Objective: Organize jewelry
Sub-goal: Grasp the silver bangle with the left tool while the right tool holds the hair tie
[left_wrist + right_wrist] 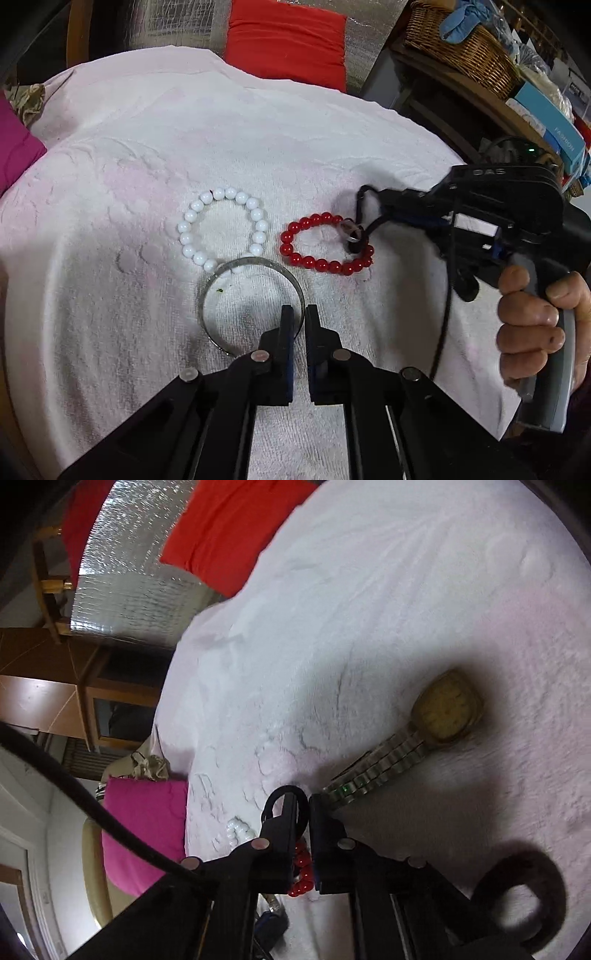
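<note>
On the white towel (155, 155) lie a white bead bracelet (184, 236) and a red bead bracelet (317, 264), side by side. Just below the white beads lies a silver bangle (207, 291), its top edge touching them. My left gripper (299, 314) is shut on the bangle's right rim. My right gripper (373, 206) comes in from the right, rolled on its side, shut on a black cord loop (360, 206). A small ring (352, 236) on that cord hangs over the red bracelet's right end. The right wrist view shows the cord (286, 790) arching over the shut right gripper (304, 801), with red beads (301, 867) below.
A gold-faced watch (447, 709) with a metal band lies on the towel ahead of the right gripper. A dark ring (554, 897) lies at lower right. A red cushion (288, 40) and a wicker basket (465, 48) sit beyond the towel, a pink cloth (18, 155) at its left edge.
</note>
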Motion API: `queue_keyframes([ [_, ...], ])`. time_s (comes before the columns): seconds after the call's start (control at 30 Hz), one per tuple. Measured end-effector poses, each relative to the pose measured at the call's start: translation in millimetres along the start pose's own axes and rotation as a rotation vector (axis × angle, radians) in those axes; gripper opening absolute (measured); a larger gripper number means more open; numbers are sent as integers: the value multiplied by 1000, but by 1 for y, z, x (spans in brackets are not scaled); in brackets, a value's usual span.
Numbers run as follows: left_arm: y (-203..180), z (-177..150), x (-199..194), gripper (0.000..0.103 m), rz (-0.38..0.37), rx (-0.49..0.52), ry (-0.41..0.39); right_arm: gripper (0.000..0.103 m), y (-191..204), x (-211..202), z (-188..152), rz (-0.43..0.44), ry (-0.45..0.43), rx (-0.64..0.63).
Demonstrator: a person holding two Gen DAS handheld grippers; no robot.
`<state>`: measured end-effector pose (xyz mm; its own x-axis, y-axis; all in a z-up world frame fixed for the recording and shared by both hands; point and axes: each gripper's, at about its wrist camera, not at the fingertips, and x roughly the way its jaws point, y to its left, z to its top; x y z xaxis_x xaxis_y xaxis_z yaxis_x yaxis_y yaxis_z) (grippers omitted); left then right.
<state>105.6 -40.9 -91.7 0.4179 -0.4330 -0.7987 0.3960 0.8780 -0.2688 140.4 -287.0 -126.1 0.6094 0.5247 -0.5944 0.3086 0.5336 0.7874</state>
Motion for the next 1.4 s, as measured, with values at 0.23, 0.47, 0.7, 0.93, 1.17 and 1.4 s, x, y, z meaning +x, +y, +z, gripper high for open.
queue_keyframes([
  [0.23,1,-12,-33,4,-16,20,-34,7,14,-50,-7,40,-34,-139],
  [0.47,-4,-24,-60,3,-11,35,-76,7,8,-80,-22,68,5,-191],
  [0.7,-9,-34,-86,3,4,28,-129,7,10,-92,-38,76,21,-235],
  [0.93,-2,-47,-126,3,39,-1,-222,7,36,-88,-62,112,47,-304],
  [1.17,4,-46,-94,15,113,3,-145,7,46,-79,-77,96,38,-320],
  [1.4,-7,-31,-51,78,212,7,-122,7,27,-81,-68,41,22,-300],
])
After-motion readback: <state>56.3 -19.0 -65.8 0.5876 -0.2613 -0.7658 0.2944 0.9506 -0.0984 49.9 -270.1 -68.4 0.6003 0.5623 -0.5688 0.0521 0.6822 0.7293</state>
